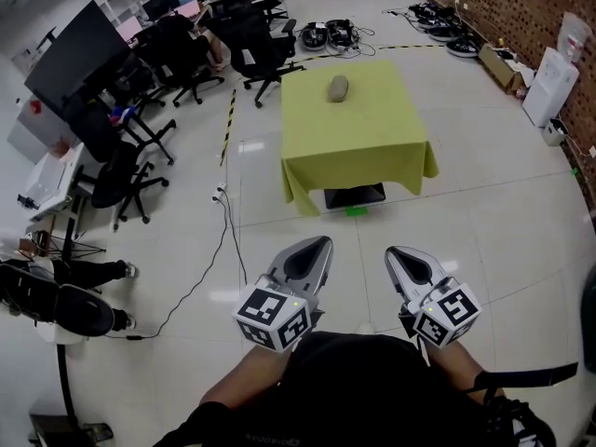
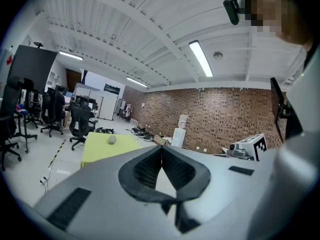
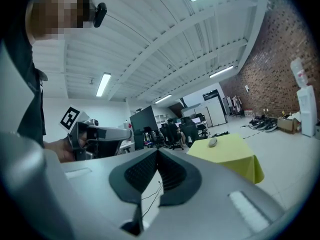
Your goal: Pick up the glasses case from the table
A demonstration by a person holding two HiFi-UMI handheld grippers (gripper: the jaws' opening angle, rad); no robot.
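And here is the target, well out ahead: a small grey oval glasses case (image 1: pixel 338 88) lying alone on a square tabletop (image 1: pixel 372 147) draped in a yellow-green cloth, toward its far edge and a little left of centre in the head view. Nothing stands beside it, so it looks reachable from any side.

Between the person and that tabletop lies an open stretch of glossy white tiled floor (image 1: pixel 484 222), so the pickup proper has not begun. By the look of it, this is the approach.

The left gripper (image 1: pixel 323 242) and the right gripper (image 1: pixel 390 250) are carried side by side, low and close to the body, noses aimed at the tabletop. The left tilts slightly downward, the right sits about level. Both forearms reach forward from the torso, marker cubes turned up toward the head camera.

Each gripper view shows its ribbed dark pads pressed together at the tips with nothing between them. That fits: there is nothing to grab yet.

Both gripper views have the case in sight, small and distant, so the line looks good. Black office chairs (image 1: pixel 256 49) cluster off to the left, clear of the route.

Next call, most likely: close in, spread one pair of jaws, and come at the case across its narrow width.
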